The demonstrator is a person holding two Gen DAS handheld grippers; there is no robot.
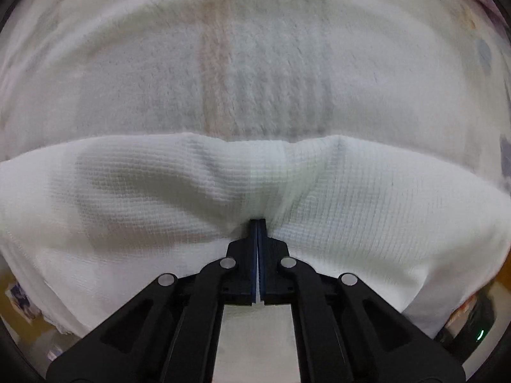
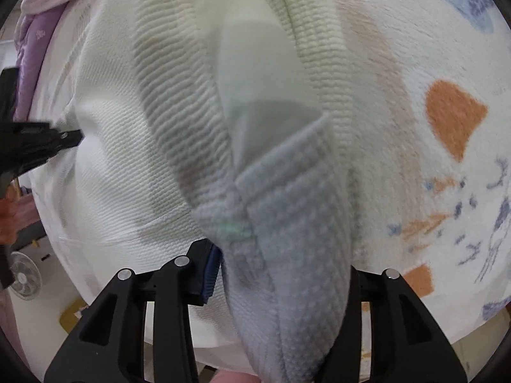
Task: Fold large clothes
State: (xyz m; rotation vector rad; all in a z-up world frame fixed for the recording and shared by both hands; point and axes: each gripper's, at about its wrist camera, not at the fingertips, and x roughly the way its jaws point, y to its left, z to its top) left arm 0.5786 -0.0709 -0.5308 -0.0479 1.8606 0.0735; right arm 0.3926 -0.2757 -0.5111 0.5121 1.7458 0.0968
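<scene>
A large white waffle-knit garment (image 1: 351,198) lies over a pale fleece blanket (image 1: 255,63). My left gripper (image 1: 257,223) points down at the garment's near edge. Its jaws are shut, with a thin sliver of the white cloth pinched between the blue pads. In the right wrist view a thick bunched fold of the same garment (image 2: 127,134) fills my right gripper (image 2: 281,255). The left pad presses on the fold, and the right finger is hidden behind the cloth. The left gripper (image 2: 73,137) shows at the left edge, its tip on the garment.
The blanket (image 2: 447,159) carries orange and blue prints at the right. A purple cloth (image 2: 38,41) lies at the upper left. Below the left edge of the surface, a white fan (image 2: 24,279) stands on the floor.
</scene>
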